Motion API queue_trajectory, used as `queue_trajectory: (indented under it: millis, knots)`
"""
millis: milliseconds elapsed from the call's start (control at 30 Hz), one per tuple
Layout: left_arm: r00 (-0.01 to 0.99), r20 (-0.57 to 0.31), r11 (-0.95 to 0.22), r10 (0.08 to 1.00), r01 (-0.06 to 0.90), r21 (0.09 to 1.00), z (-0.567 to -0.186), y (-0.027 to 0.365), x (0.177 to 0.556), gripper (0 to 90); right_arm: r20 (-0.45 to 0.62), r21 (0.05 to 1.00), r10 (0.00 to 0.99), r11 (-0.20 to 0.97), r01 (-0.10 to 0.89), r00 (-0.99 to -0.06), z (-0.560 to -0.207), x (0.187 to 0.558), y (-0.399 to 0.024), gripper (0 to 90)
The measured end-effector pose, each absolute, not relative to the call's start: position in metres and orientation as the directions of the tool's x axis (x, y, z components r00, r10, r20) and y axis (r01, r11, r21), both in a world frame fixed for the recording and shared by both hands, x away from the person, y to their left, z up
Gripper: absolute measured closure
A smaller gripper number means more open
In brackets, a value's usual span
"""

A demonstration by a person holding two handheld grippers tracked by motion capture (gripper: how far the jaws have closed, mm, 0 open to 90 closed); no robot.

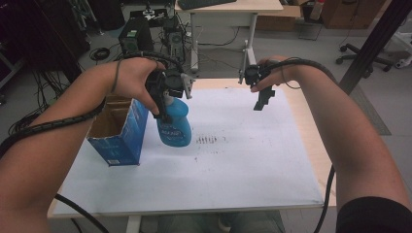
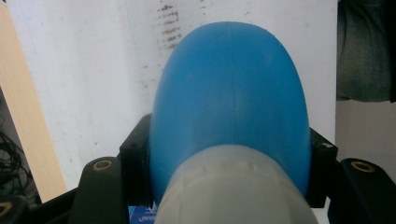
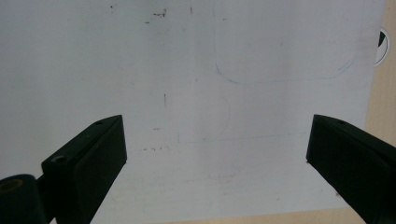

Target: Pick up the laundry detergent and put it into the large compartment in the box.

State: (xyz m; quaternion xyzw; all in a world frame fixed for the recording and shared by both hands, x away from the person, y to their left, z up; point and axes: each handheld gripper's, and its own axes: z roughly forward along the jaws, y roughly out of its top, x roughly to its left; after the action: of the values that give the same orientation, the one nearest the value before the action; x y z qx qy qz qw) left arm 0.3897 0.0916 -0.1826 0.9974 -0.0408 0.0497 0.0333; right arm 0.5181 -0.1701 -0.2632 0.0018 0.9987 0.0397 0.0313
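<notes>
A blue plastic bottle (image 1: 175, 126) with a pale grey cap hangs above the white sheet (image 1: 233, 165), next to the blue cardboard box (image 1: 124, 131). My left gripper (image 1: 163, 99) is shut on its upper part, pointing down. Seen from the left gripper view, the bottle's blue body (image 2: 231, 102) bulges out between the two black jaws, whose pads press on both sides, and the grey cap (image 2: 233, 191) sits nearest the camera. My right gripper (image 1: 262, 99) hovers over the far right of the sheet. Its jaws stand wide open, with nothing between the fingertips (image 3: 100, 149).
The open-topped blue box stands at the table's left edge. Dark smudges (image 1: 206, 141) mark the sheet's middle, and faint blue pen outlines (image 3: 275, 74) show under the right gripper. The wooden table edge (image 1: 311, 131) runs along the right. A desk, cables and boxes lie beyond.
</notes>
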Motion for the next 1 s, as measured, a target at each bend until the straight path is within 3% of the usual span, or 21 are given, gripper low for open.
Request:
queue_trajectory:
  millis: [367, 500, 600, 1000]
  knots:
    - [0.997, 0.052, -0.993, 0.051, 0.045, 0.110, -0.174, 0.094, 0.389, 37.9, -0.067, 0.085, 0.004, 0.996, -0.001, -0.998, -0.262, 0.518, -0.172, 4.8]
    - [0.980, 0.054, -0.976, 0.190, 0.183, 0.115, -0.169, 0.092, 0.391, 38.0, -0.069, 0.087, 0.003, 0.996, -0.003, -0.998, -0.262, 0.517, -0.172, 4.9]
    - [0.970, 0.066, -0.967, 0.234, 0.225, 0.119, -0.168, 0.092, 0.392, 38.0, -0.072, 0.088, -0.001, 0.996, -0.008, -0.997, -0.261, 0.515, -0.171, 4.9]
    - [0.936, 0.057, -0.936, 0.346, 0.341, 0.089, -0.164, 0.089, 0.389, 38.0, -0.079, 0.090, -0.001, 0.996, -0.008, -0.997, -0.256, 0.512, -0.171, 5.0]
